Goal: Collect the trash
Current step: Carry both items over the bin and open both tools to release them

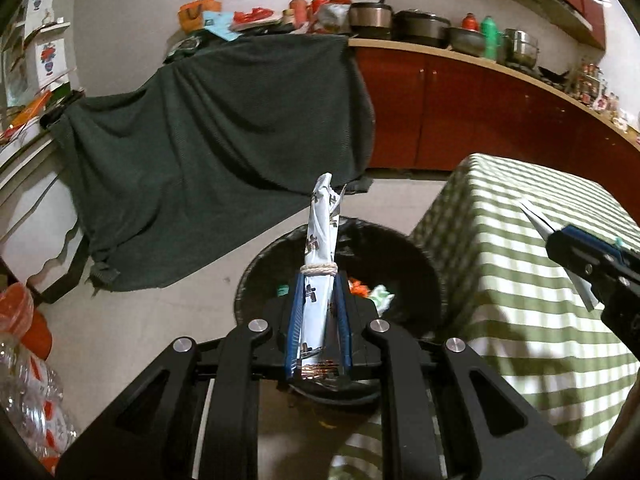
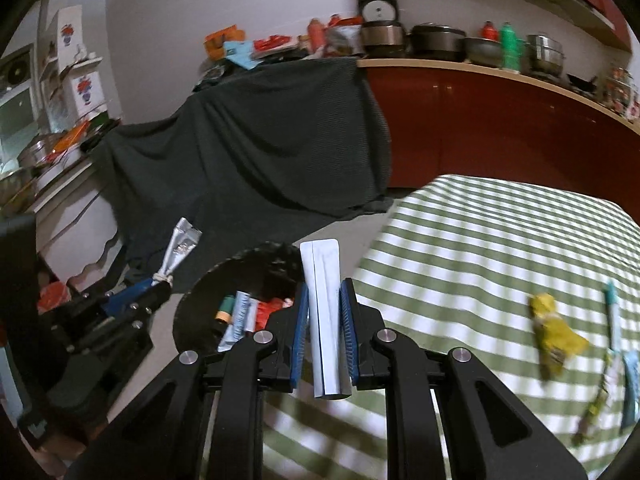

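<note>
Left gripper (image 1: 319,280) clamps tied wrapper (image 1: 322,220) over bin (image 1: 428,276); right gripper (image 2: 325,300) pinches flat white packet (image 2: 326,312); only right view shows yellow wrapper (image 2: 554,332) on table (image 2: 460,240).

The cloth-covered surface (image 2: 480,248) is checked green and white. A crumpled yellow wrapper (image 2: 554,332) lies on it. The round bin (image 1: 420,276) is black. The flat wrapper (image 2: 326,320) is pale blue, the tongs' pads (image 2: 299,332) blue, the draped cloth (image 1: 208,144) dark green.

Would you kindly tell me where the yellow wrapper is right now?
In the right wrist view, the yellow wrapper lies on the striped tablecloth, right of the right gripper.
</note>
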Motion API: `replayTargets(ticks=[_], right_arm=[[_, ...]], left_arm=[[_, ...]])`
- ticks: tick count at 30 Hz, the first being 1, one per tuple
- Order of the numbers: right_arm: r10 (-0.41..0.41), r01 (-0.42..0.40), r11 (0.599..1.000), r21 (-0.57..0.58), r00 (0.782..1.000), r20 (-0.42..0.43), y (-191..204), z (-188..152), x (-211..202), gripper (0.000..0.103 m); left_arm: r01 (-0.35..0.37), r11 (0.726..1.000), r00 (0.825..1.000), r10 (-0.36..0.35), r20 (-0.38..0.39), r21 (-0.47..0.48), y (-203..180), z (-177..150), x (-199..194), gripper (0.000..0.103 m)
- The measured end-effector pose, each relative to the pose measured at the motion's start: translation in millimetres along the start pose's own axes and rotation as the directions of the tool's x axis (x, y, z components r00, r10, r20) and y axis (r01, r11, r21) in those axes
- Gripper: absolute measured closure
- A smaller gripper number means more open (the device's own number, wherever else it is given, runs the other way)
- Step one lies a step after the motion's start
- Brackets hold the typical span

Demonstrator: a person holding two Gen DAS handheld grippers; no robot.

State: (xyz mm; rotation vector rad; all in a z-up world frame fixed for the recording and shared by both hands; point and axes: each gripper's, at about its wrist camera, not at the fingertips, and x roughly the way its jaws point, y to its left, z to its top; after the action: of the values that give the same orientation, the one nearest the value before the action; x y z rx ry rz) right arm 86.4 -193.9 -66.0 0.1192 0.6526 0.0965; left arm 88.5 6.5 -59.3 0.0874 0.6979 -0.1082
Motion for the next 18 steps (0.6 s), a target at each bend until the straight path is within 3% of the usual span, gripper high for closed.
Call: replayTargets(ticks=[12, 15, 18], right_arm=[[0.061, -0.063, 0.998, -0.014, 0.992, -0.106, 34, 15, 67, 0.084], [0.058, -0.058, 0.998, 0.001, 0.991, -0.121, 37, 15, 75, 0.071], [0.052, -0.052, 0.999, 0.003, 0.993, -0.108, 40, 14, 74, 0.058]], left_arm=[[-0.028, 0.999, 0.999, 0.027, -0.04, -0.019, 23, 5, 49, 0.086], [-0.03, 0.999, 0.998, 0.029, -0.05, -0.013, 24, 4, 60, 0.084], [-0.037, 0.999, 0.998, 0.036, -0.059, -0.019, 26, 3, 66, 0.059]])
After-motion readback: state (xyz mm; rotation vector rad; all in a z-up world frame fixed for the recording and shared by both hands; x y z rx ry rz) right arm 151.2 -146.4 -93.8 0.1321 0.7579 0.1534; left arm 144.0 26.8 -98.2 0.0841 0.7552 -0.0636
